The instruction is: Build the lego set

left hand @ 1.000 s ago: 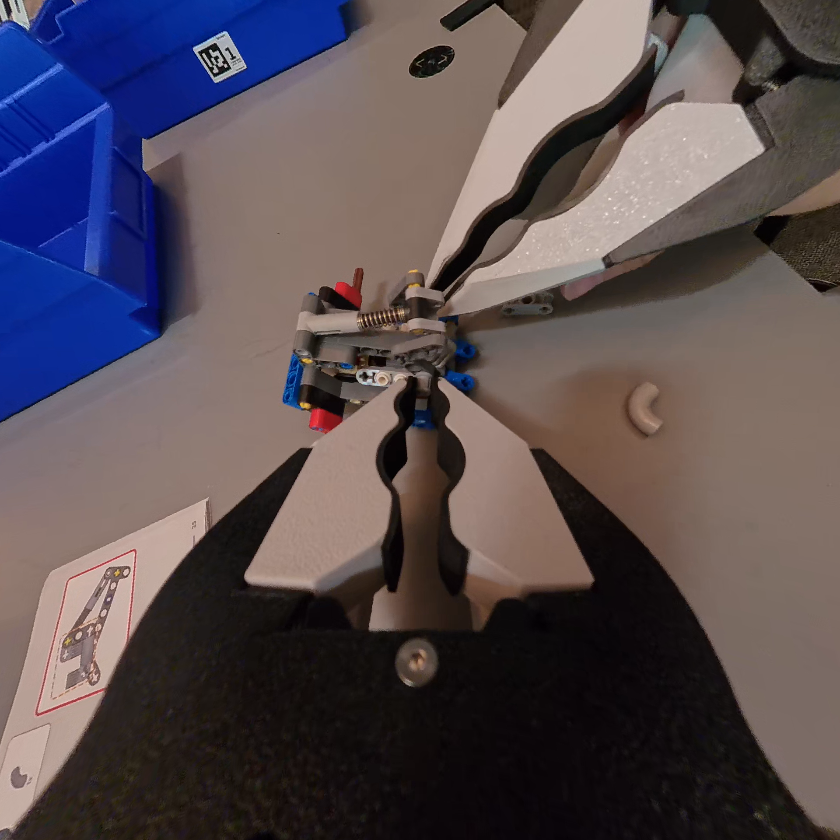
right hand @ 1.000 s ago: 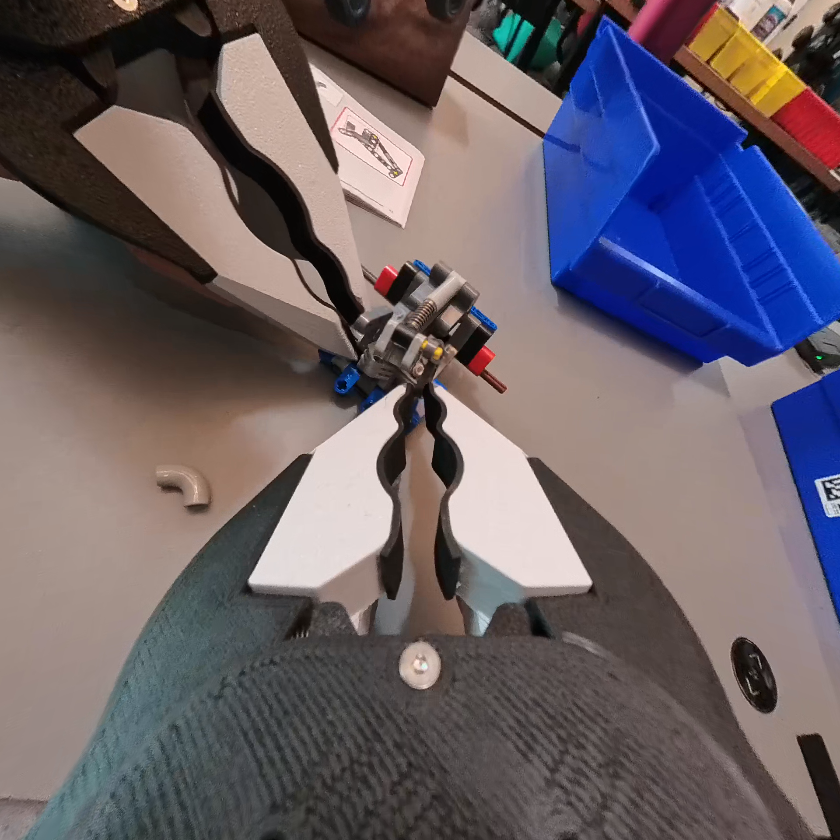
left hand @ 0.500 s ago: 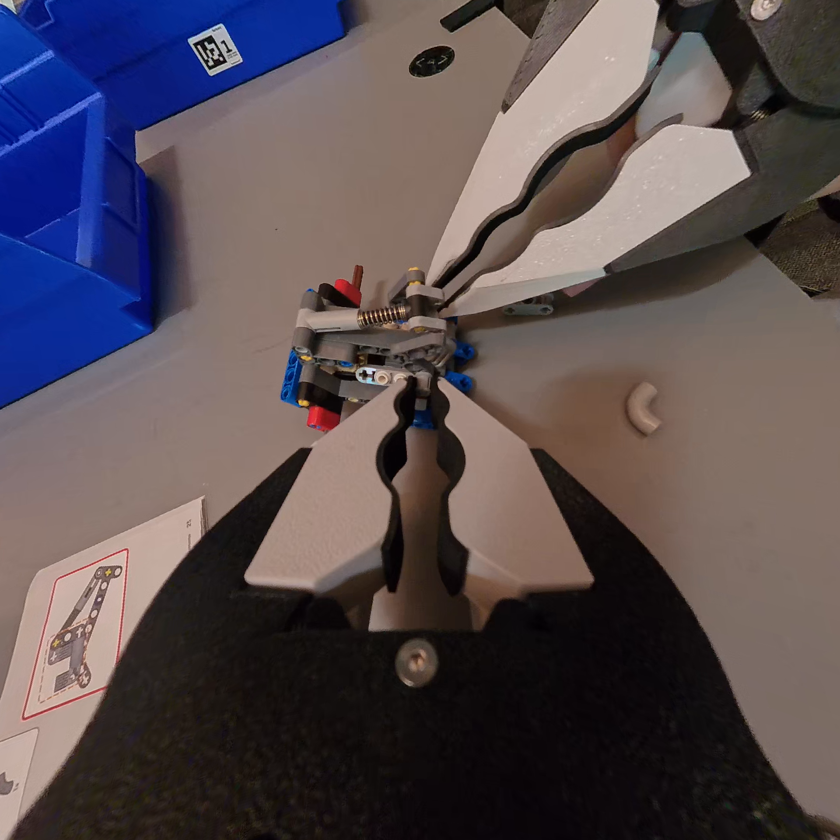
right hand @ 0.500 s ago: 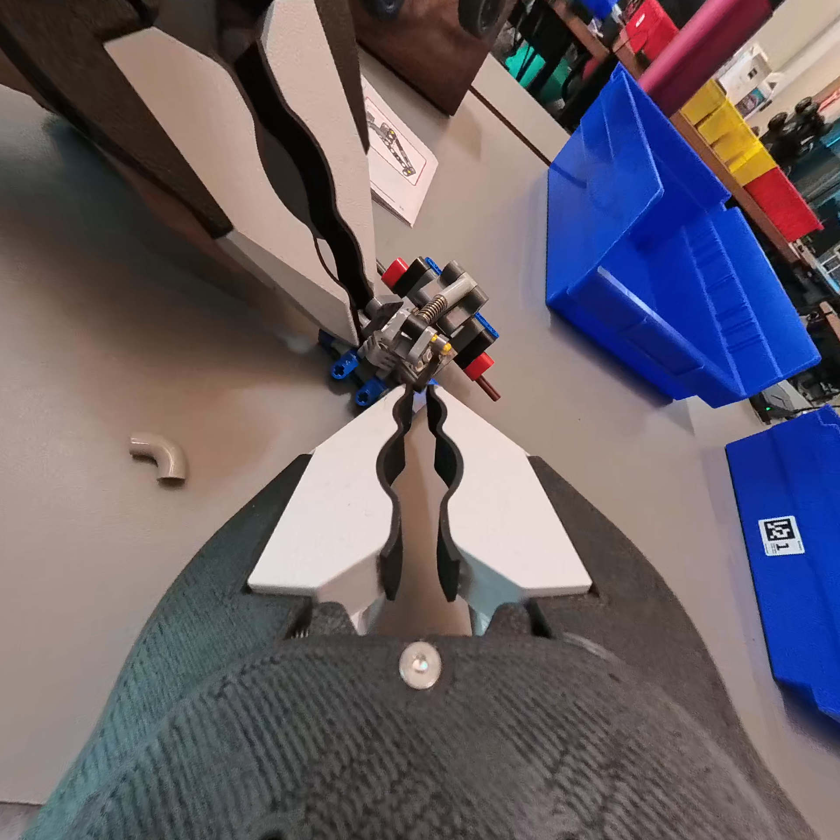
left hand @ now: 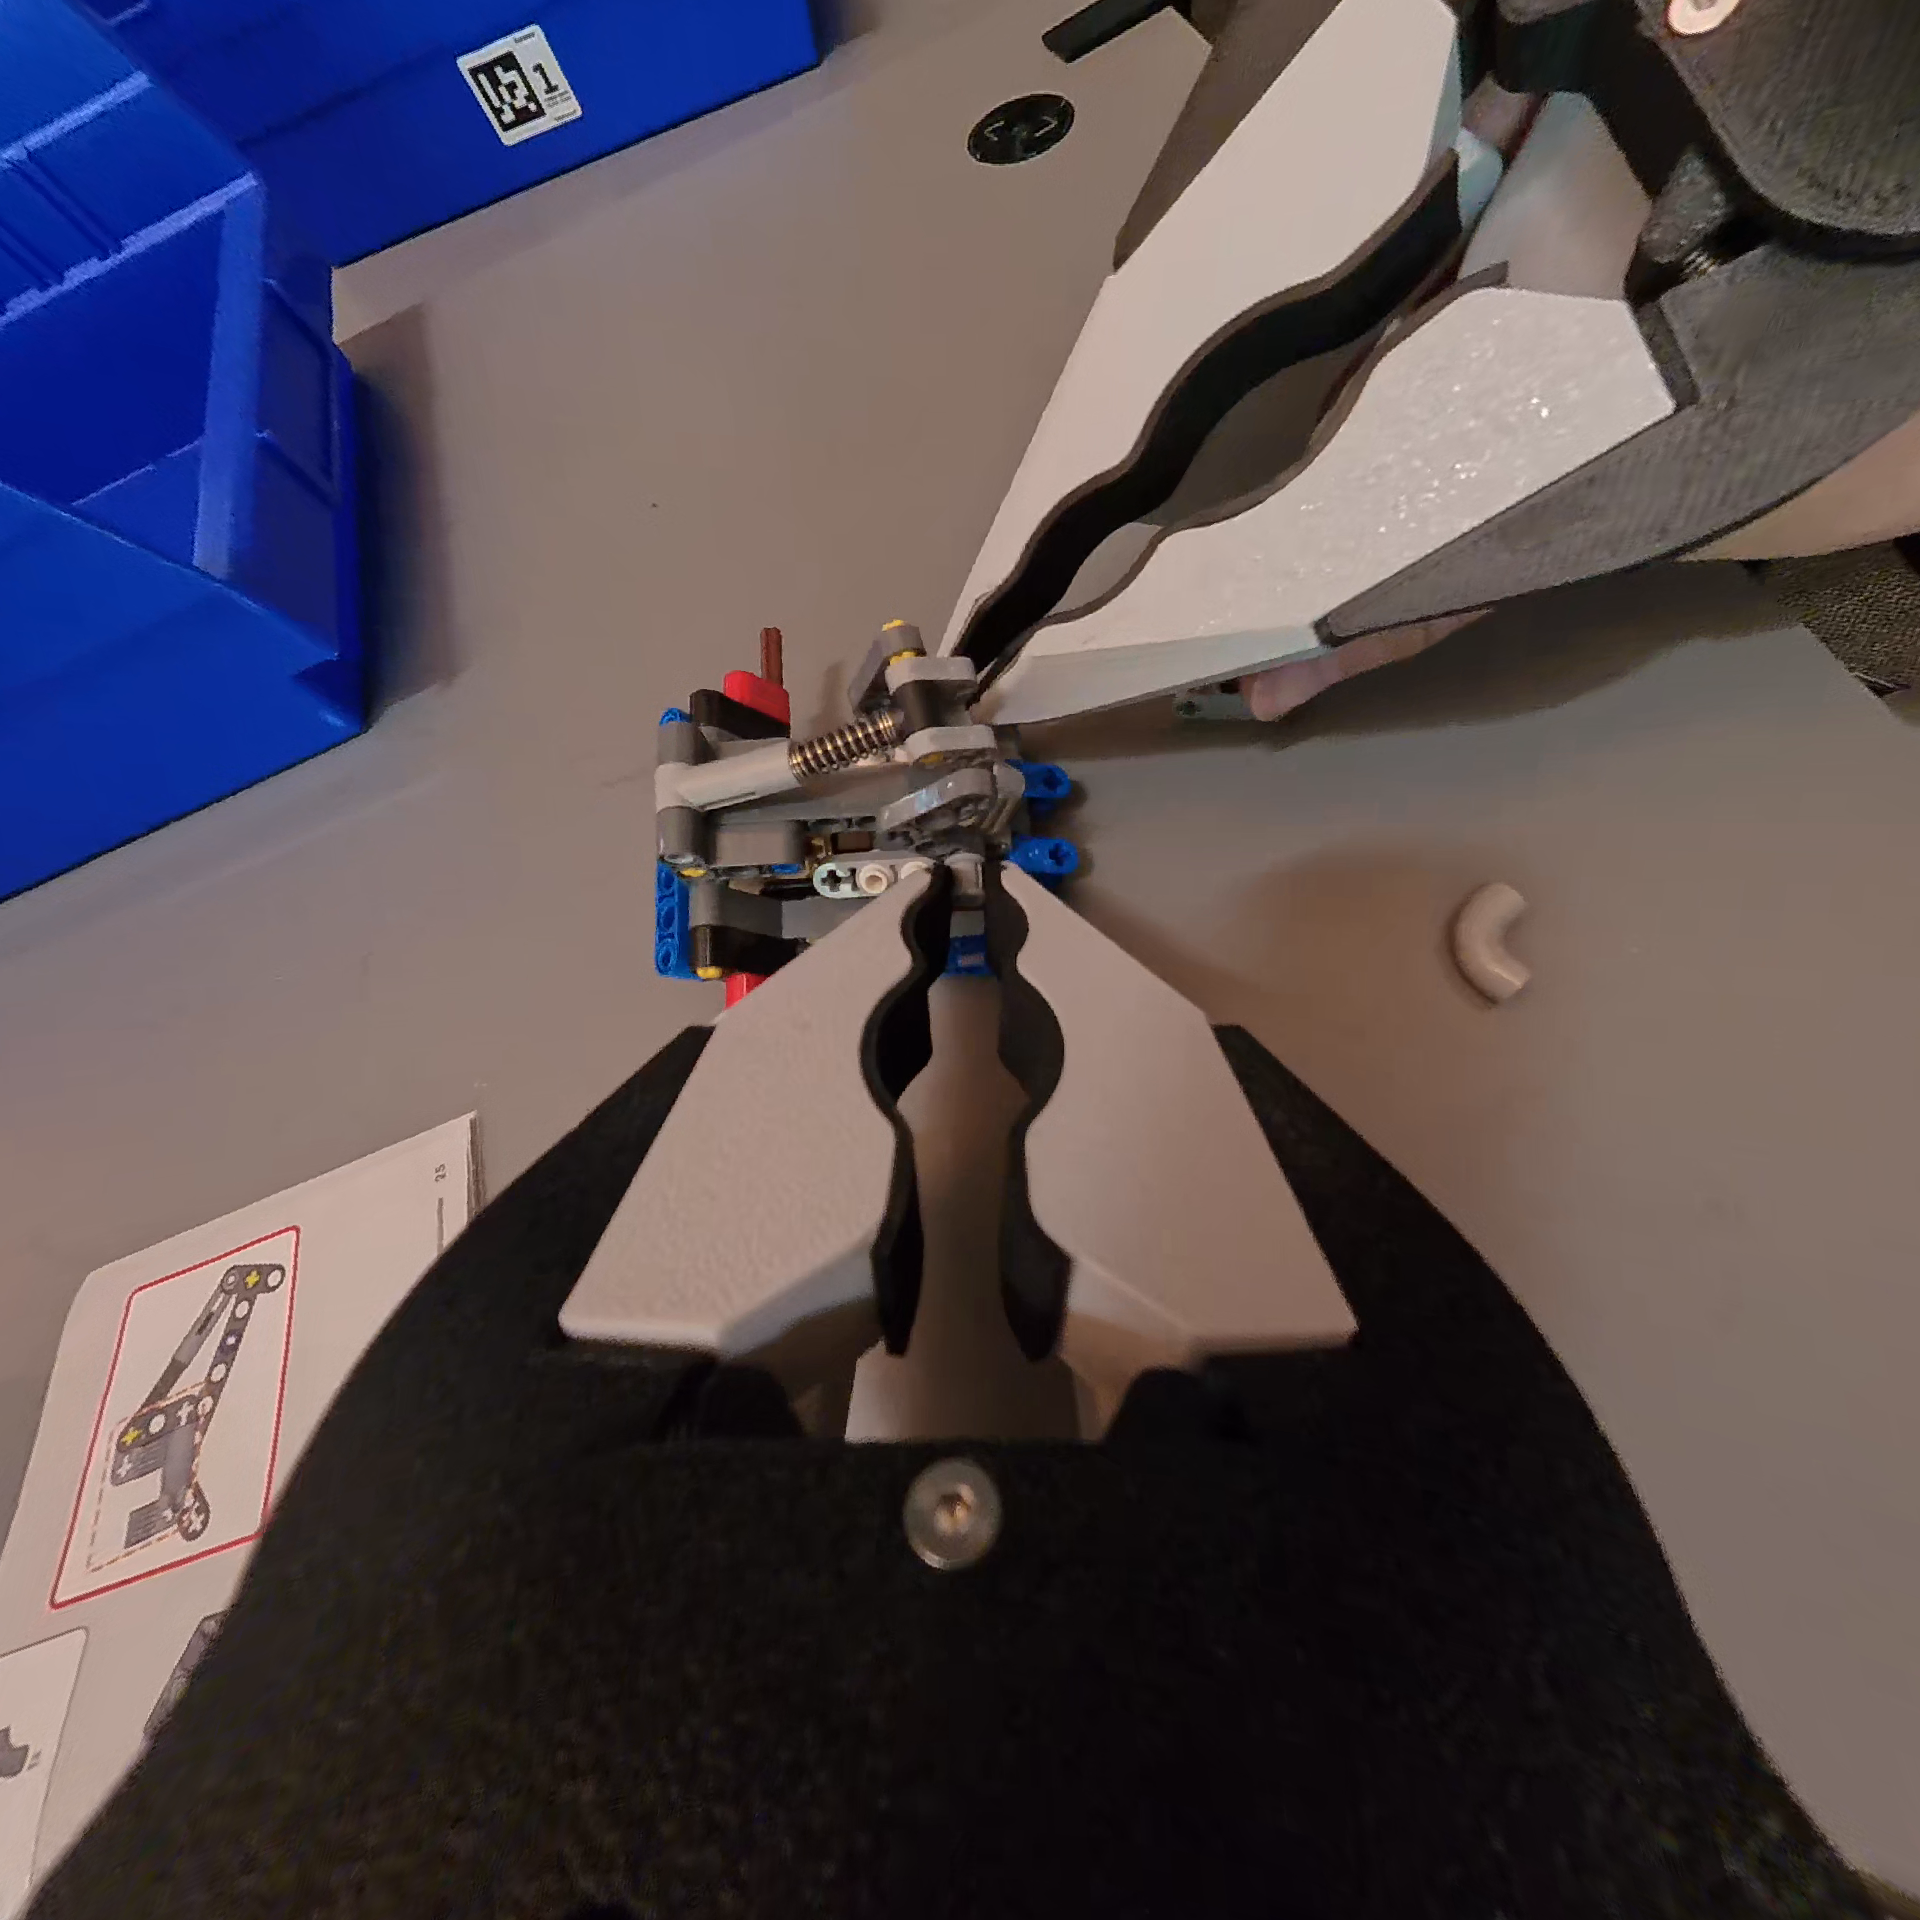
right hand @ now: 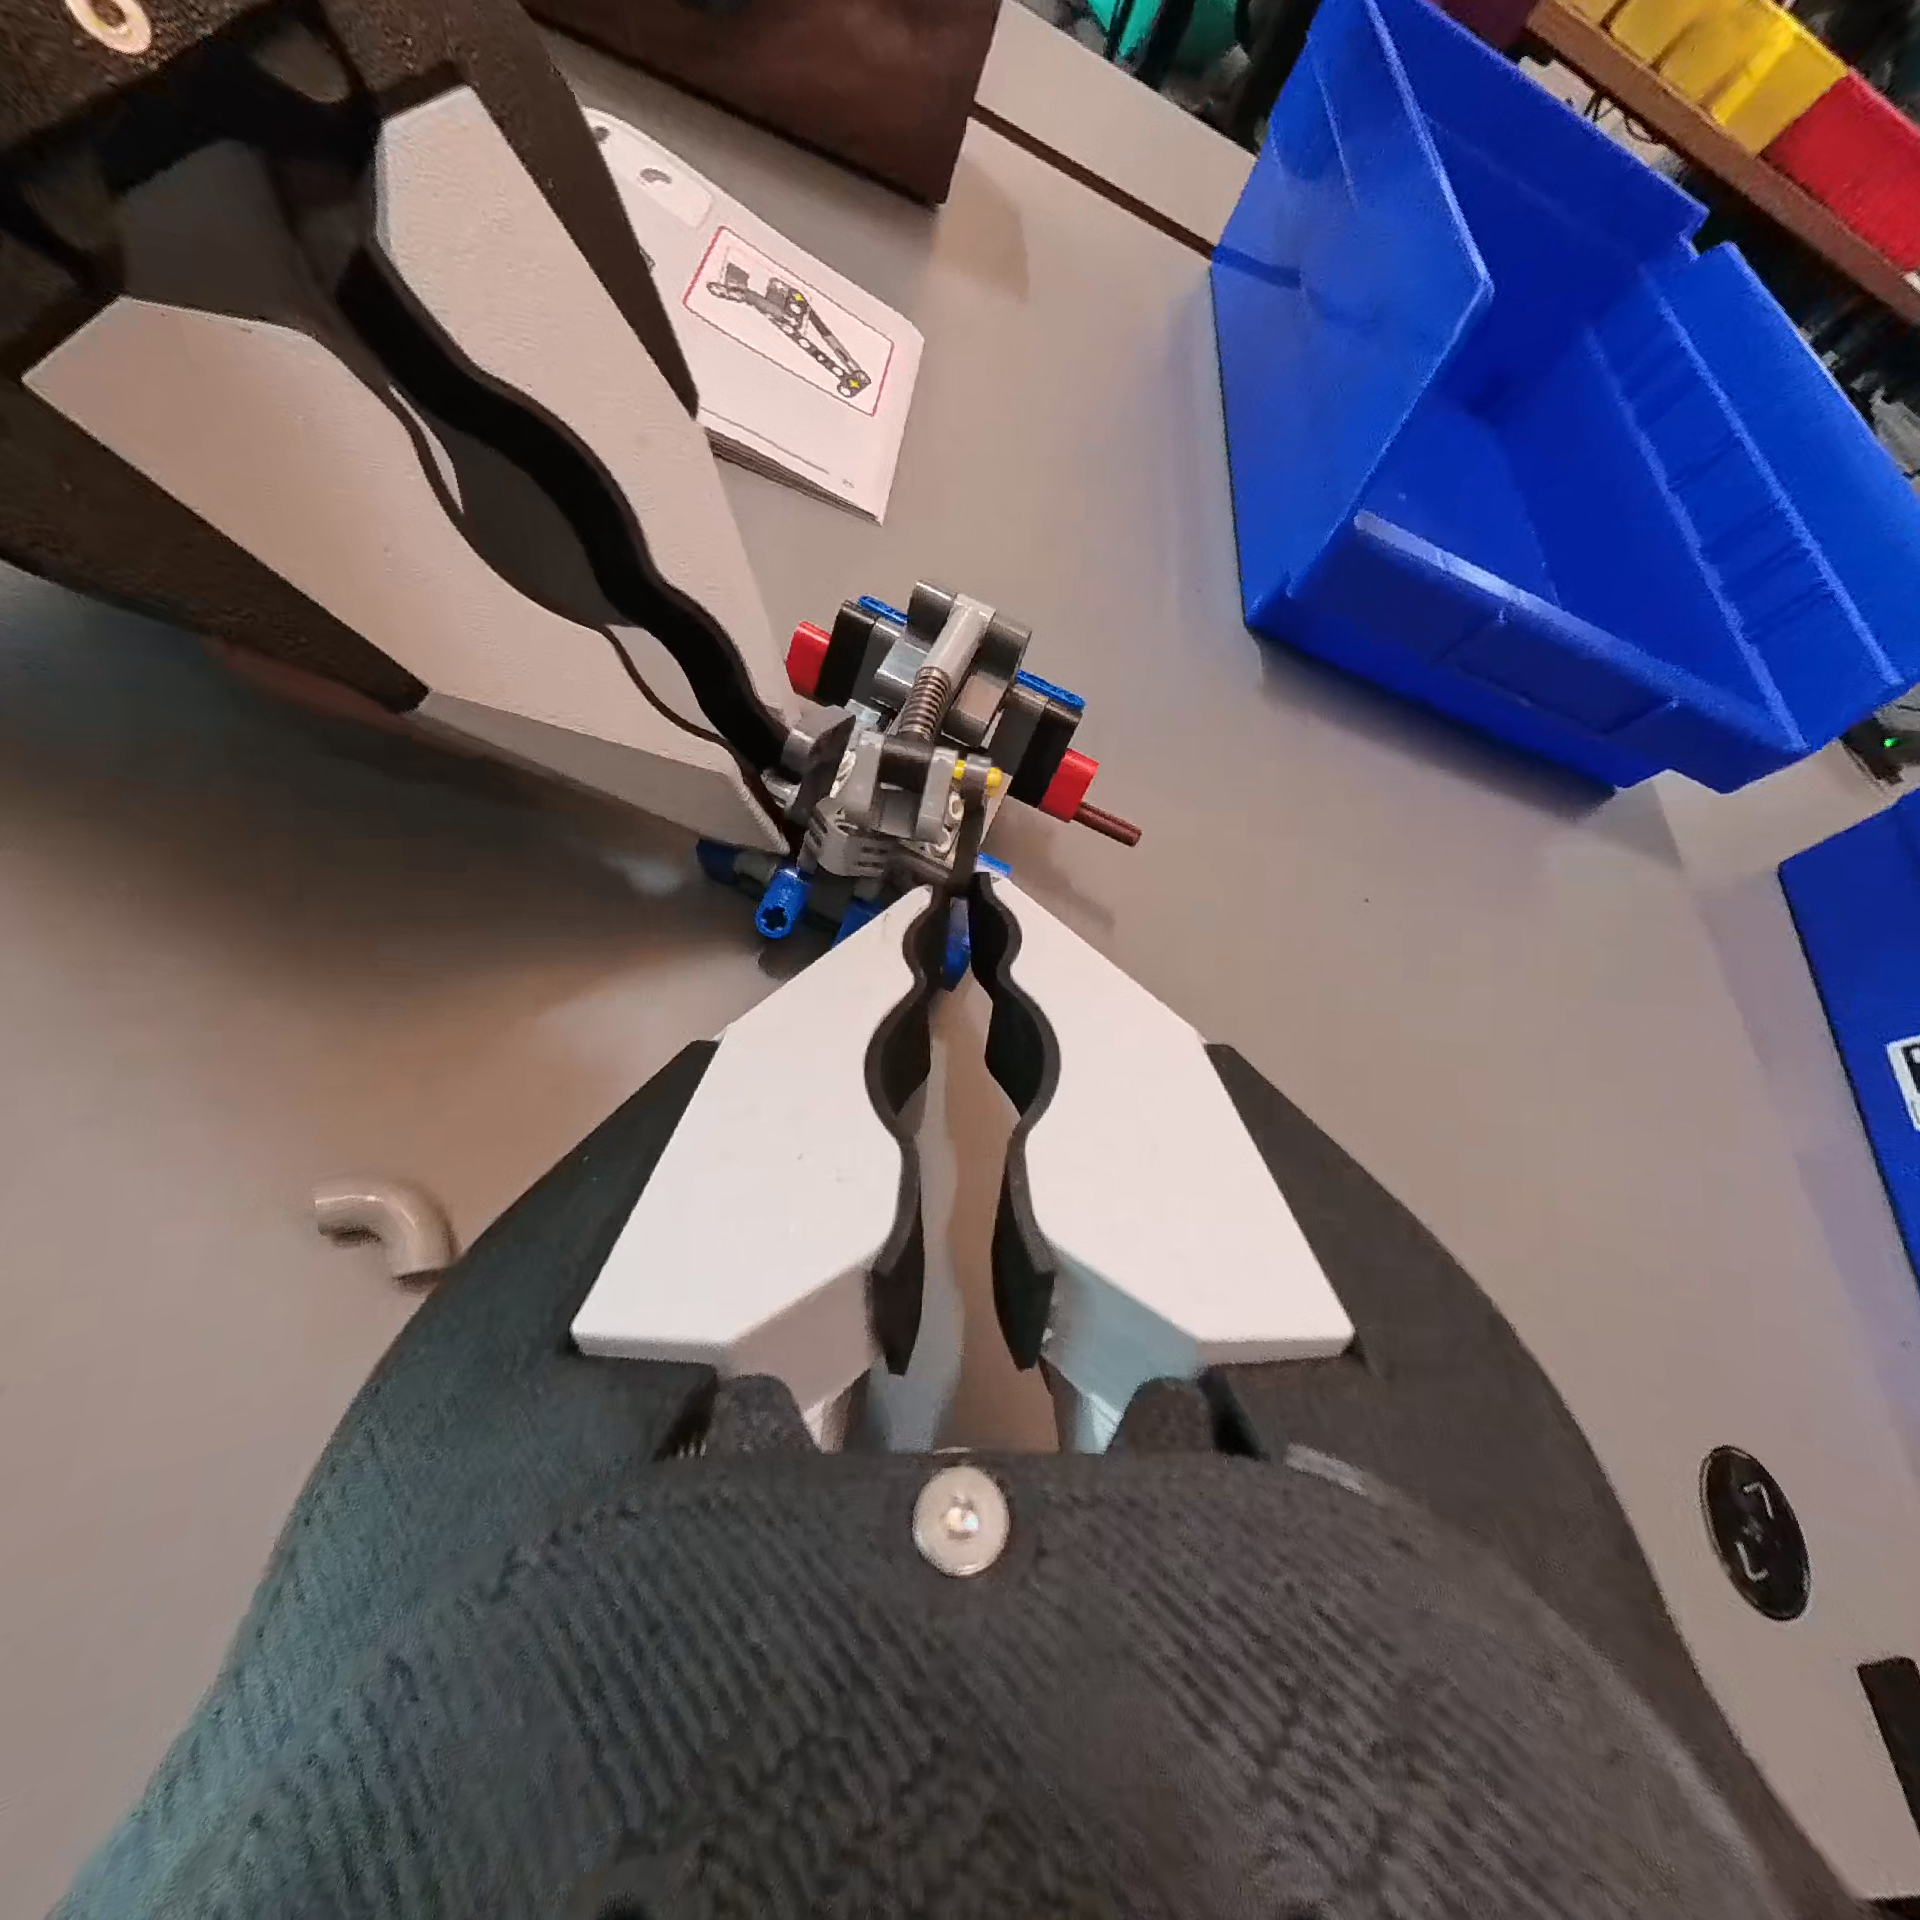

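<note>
The left tool [left hand: 961,883] is clenched on the brick model's [left hand: 831,810] near edge, as before; the right tool [right hand: 951,894] is clenched on its thin black strip. Blue bins [right hand: 1538,436] have shifted in view. A coded label [left hand: 517,83] is borne; a booklet [right hand: 800,353] lies on the bench [left hand: 1351,1039].

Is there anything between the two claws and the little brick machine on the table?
Nothing visible. The left claw is shut on one side of the brick machine, and the right claw is shut on another side.

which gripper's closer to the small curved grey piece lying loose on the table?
Left, by a little. The curved piece lies just right of the left gripper; the right gripper has it back beside its body. Both tips are at the brick model.
</note>
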A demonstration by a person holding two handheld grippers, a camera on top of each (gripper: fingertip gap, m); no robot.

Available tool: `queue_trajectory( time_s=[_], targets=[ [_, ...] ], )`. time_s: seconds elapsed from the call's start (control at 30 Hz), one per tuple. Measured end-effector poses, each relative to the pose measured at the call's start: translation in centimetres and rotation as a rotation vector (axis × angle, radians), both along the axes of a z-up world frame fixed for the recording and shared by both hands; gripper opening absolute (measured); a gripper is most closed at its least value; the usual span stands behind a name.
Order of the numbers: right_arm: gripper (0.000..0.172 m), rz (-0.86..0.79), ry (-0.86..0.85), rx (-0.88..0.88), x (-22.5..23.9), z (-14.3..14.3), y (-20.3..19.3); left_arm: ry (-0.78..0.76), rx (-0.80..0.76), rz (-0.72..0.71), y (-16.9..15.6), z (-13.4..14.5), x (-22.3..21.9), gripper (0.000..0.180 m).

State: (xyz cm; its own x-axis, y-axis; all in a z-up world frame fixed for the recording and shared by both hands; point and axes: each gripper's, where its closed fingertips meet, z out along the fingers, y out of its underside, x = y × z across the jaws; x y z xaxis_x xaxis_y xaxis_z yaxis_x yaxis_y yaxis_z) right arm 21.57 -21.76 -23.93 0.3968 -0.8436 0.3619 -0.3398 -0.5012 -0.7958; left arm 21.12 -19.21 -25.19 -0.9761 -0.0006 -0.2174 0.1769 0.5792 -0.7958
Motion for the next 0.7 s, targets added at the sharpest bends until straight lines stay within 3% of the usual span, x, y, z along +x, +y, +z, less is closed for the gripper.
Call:
queue_trajectory(
  time_s=[0.43,0.7],
  targets=[
    [0.001,-0.020,0.029,-0.007,-0.12,-0.47,0.08,-0.010,0.001,0.015,0.05,-0.02,0.22,0.002],
    [0.001,-0.112,0.040,0.013,-0.01,-0.50,0.06,-0.011,0.001,0.016,0.06,-0.01,0.22,0.003]
  ],
)
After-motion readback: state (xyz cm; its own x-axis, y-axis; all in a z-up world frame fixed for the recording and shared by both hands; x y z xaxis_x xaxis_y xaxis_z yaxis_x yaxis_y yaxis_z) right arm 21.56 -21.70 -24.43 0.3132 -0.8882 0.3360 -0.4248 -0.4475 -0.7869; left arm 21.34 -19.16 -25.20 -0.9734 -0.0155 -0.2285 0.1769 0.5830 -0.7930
